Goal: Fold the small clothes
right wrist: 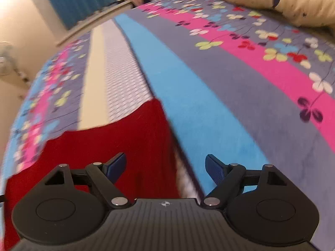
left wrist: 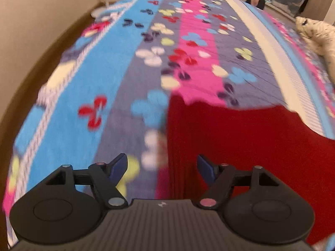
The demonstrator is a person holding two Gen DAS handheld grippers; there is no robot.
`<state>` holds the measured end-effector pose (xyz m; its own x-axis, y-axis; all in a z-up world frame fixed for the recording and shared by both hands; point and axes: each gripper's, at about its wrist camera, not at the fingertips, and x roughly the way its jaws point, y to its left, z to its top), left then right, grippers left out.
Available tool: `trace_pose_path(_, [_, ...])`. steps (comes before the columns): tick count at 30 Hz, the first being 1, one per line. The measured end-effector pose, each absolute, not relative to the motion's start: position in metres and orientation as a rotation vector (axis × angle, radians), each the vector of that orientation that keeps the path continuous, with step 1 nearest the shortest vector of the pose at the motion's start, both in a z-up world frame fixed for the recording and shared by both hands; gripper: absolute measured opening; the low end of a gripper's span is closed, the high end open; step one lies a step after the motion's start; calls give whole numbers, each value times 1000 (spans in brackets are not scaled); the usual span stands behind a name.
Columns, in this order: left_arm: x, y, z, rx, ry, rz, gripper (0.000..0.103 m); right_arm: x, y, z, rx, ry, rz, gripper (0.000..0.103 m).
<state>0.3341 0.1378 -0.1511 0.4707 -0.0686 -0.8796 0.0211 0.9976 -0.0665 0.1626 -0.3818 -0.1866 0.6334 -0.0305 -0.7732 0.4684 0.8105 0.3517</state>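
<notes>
Closest to me, both claws hang over the near part of the bed, angled down at it. The left claw (left wrist: 162,167) has its fingers well apart with nothing between them; its view shows the left edge of the red garment (left wrist: 240,146) running up just under the gap. The right claw (right wrist: 165,167) is also spread and empty, and in its view the garment's right edge (right wrist: 117,146) falls between the fingers.

The red garment lies flat on the bedspread (left wrist: 117,79), already looking like a tidy rectangle with straight sides (whether it is folded once or more I cannot tell). Its far edge crosses the pink and grey stripes and reaches the pale band.

Further back the floral bedspread stretches away, with a cream star-print pillow (right wrist: 272,2) at the far right, well apart from the garment. Beyond the bed are a blue curtain (right wrist: 83,2), a standing fan (right wrist: 5,60) by the wall and some clutter on a ledge.

The risk I see is in the next pinch. The bedspread is soft, so a claw coming down on the garment's edge could catch the cover underneath and drag both. If only the top layer is gripped, the layers could slide apart and the fold would skew. Uneven lifting between the two hands would twist it.
</notes>
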Motion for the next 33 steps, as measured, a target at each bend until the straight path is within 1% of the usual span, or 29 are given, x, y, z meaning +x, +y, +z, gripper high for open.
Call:
trace_pose_path(3, [289, 143, -149, -49, 1097, -65, 81, 127, -375, -186, 611, 893, -265, 84])
trace_pose_path(8, [240, 131, -153, 11, 1117, -125, 81, 79, -353, -192, 604, 953, -241, 84])
trace_pose_path(9, [235, 127, -153, 21, 1106, -134, 66, 74, -349, -195, 605, 961, -232, 83])
trace_pose_path(10, [232, 124, -153, 27, 1097, -164, 13, 69, -345, -197, 609, 957, -229, 72])
trace_pose_path(11, [231, 121, -153, 52, 1101, -160, 15, 64, -341, -197, 599, 947, -226, 62])
trace_pose_path(12, [230, 122, -149, 54, 1095, -136, 14, 61, -337, -194, 557, 933, -230, 27])
trace_pose_path(13, [228, 128, -145, 34, 1092, -137, 14, 57, -336, -190, 529, 908, -225, 22])
trace_pose_path(16, [223, 150, -147, -8, 1119, -116, 14, 41, -356, -181, 691, 851, -218, 19])
trace_pose_path(18, [218, 161, -168, -22, 1152, -98, 15, 38, -359, -185, 673, 876, -223, 19])
trace_pose_path(20, [209, 158, -189, -22, 1170, -81, 18, 43, -355, -203, 640, 939, -240, 19])
trace_pose_path(21, [206, 156, -190, 3, 1138, -65, 27, 47, -350, -215, 607, 978, -241, 21])
trace_pose_path(22, [206, 156, -188, 2, 1129, -40, 40, 52, -345, -224, 556, 1016, -232, 28])
trace_pose_path(23, [207, 159, -184, -20, 1134, -16, 46, 53, -339, -226, 507, 1019, -243, 32])
trace_pose_path(24, [208, 164, -181, -39, 1137, -8, 55, 53, -335, -222, 469, 1011, -253, 37])
trace_pose_path(25, [207, 168, -175, -53, 1132, -2, 64, 54, -332, -217, 431, 1006, -253, 46])
trace_pose_path(27, [204, 171, -162, -29, 1100, 28, 70, 52, -327, -203, 358, 1013, -280, 59])
trace_pose_path(29, [197, 167, -149, 17, 1061, 39, 76, 47, -321, -185, 311, 975, -300, 62])
trace_pose_path(30, [196, 161, -145, 27, 1060, 44, 84, 45, -319, -177, 299, 946, -295, 62])
trace_pose_path(31, [193, 156, -143, 32, 1062, 51, 88, 43, -312, -167, 289, 910, -272, 63])
trace_pose_path(32, [190, 149, -144, 39, 1064, 46, 88, 45, -309, -160, 285, 883, -242, 63])
trace_pose_path(33, [189, 140, -148, 50, 1069, 27, 92, 49, -300, -158, 277, 869, -205, 63])
